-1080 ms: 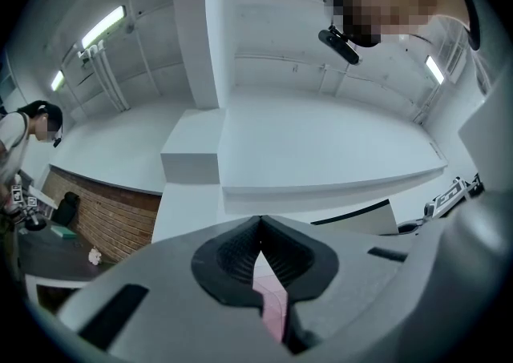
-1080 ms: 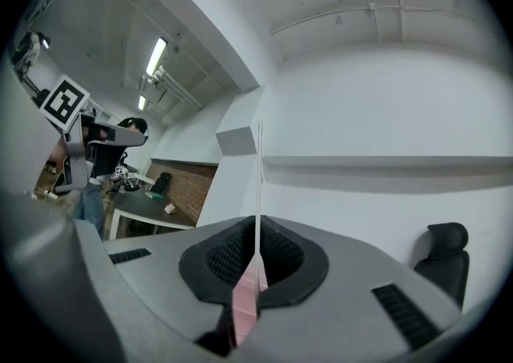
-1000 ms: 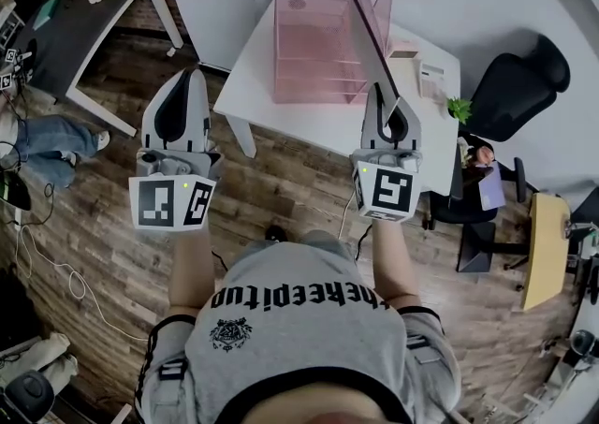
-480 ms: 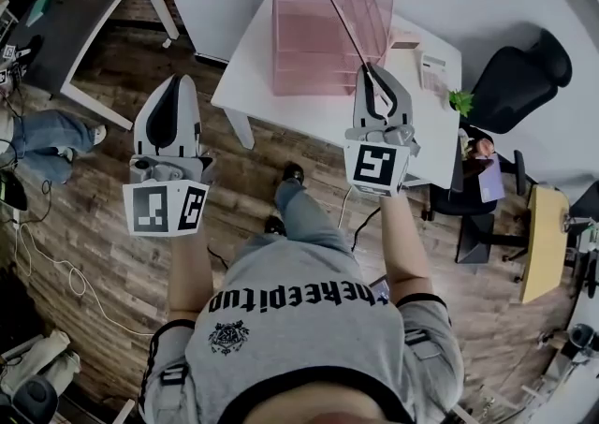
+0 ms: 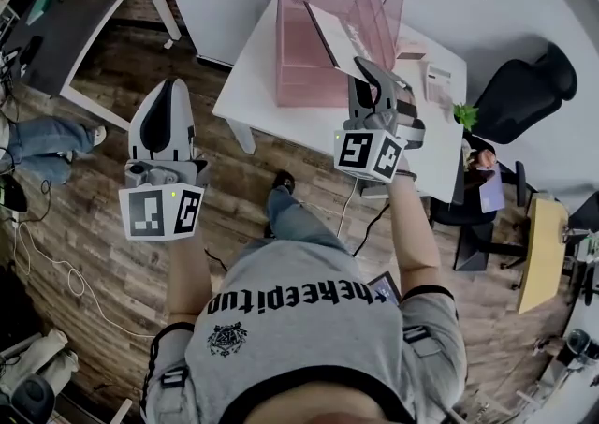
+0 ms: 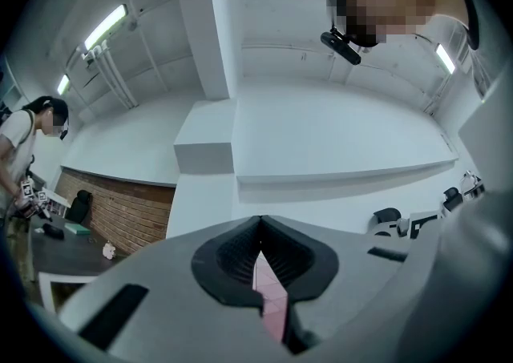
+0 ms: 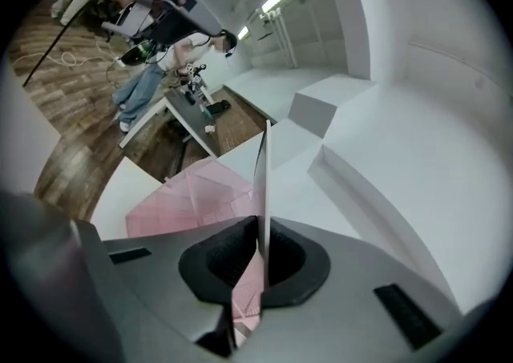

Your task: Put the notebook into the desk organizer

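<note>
A pink see-through desk organizer (image 5: 295, 57) stands on the white table (image 5: 248, 90). My right gripper (image 5: 368, 66) is shut on the lower edge of a thin white notebook (image 5: 335, 36), which leans tilted over the organizer's front right part. In the right gripper view the notebook (image 7: 263, 181) rises edge-on from between the jaws of the right gripper (image 7: 261, 243), with the organizer (image 7: 188, 193) below and left of it. My left gripper (image 5: 168, 87) hangs over the wooden floor left of the table, shut and holding nothing; the left gripper view (image 6: 258, 229) shows its jaws meeting.
A small white device (image 5: 436, 81) and a little green plant (image 5: 460, 114) sit on the table's right end. A black office chair (image 5: 520, 85) stands to the right. A dark desk (image 5: 80, 20) and a seated person's legs (image 5: 47, 137) are at the left.
My right gripper has moved forward over the table and turned, so the notebook went from edge-on to tilted with its face showing above the organizer. The left gripper has barely shifted.
</note>
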`<state>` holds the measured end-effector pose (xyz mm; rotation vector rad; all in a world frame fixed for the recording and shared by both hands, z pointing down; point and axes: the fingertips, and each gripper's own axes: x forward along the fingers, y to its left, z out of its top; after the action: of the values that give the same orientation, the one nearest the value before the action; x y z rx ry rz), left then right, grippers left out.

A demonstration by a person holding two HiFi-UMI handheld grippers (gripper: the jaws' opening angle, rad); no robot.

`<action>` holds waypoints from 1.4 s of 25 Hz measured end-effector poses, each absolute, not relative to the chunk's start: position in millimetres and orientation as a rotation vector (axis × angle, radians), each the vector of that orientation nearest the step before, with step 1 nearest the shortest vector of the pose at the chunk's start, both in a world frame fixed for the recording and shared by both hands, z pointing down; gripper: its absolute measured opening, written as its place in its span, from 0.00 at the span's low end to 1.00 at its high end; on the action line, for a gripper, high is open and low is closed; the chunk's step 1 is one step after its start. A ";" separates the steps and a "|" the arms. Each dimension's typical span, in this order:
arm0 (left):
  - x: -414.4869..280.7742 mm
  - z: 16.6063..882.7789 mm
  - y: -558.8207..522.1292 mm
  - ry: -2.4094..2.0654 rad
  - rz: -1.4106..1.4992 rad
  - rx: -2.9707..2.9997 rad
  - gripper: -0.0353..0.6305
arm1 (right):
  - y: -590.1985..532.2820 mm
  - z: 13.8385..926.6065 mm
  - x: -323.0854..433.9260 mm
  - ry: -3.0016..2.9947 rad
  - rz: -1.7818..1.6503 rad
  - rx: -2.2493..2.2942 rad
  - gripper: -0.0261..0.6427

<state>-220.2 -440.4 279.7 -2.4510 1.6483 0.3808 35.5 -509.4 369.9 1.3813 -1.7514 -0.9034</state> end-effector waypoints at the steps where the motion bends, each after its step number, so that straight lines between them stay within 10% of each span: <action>1: -219.5 280.2 -444.8 1.648 0.381 -2.452 0.06 | -515.4 372.1 35.2 -1.733 -0.910 1.360 0.05; 35: -227.6 310.9 -525.1 1.719 0.344 -2.492 0.06 | -651.1 418.4 28.8 -1.444 -0.985 0.910 0.05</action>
<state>-227.6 -525.1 310.9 -2.4917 1.7187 0.3435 28.8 -651.1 418.4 0.9105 -1.4439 -0.9855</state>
